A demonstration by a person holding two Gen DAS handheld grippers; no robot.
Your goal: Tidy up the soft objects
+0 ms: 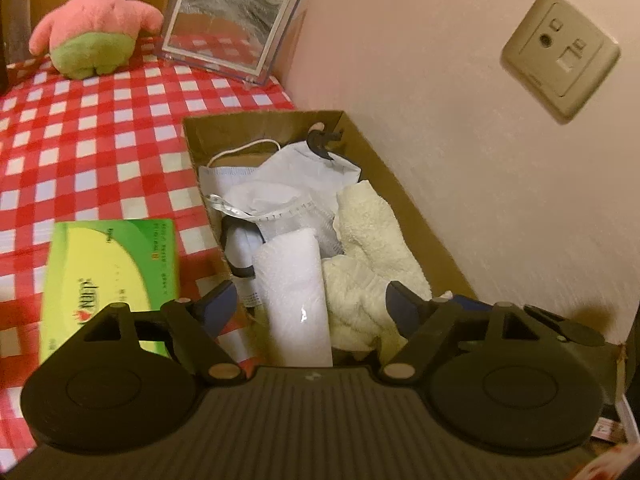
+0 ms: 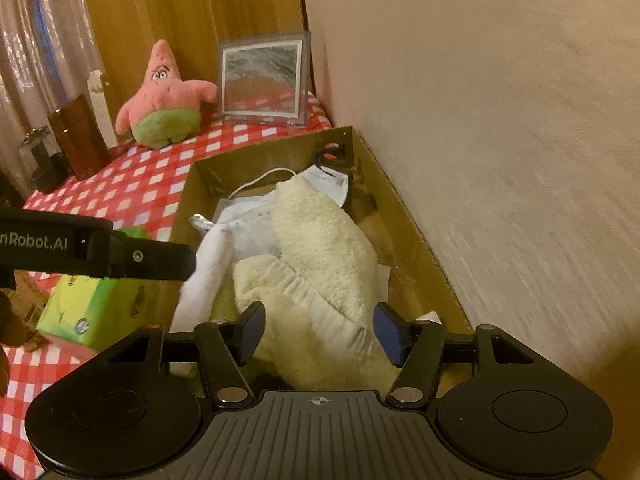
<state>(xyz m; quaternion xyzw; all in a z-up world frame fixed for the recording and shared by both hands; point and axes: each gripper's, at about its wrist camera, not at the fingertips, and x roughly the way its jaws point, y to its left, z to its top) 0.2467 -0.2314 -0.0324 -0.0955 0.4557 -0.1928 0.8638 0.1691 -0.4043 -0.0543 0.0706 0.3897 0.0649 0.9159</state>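
Note:
A cardboard box against the wall holds a cream fluffy towel, a white folded cloth, a face mask and a black clip. My left gripper is open above the box's near end, its fingers either side of the white cloth, not touching it. My right gripper is open over the cream towel in the box. The left gripper's body shows at the left of the right wrist view. A pink starfish plush sits at the table's far end.
The table has a red-and-white checked cloth. A green tissue box lies left of the cardboard box. A framed picture leans beside the plush. A brown cylinder stands at the far left. A wall socket is on the right.

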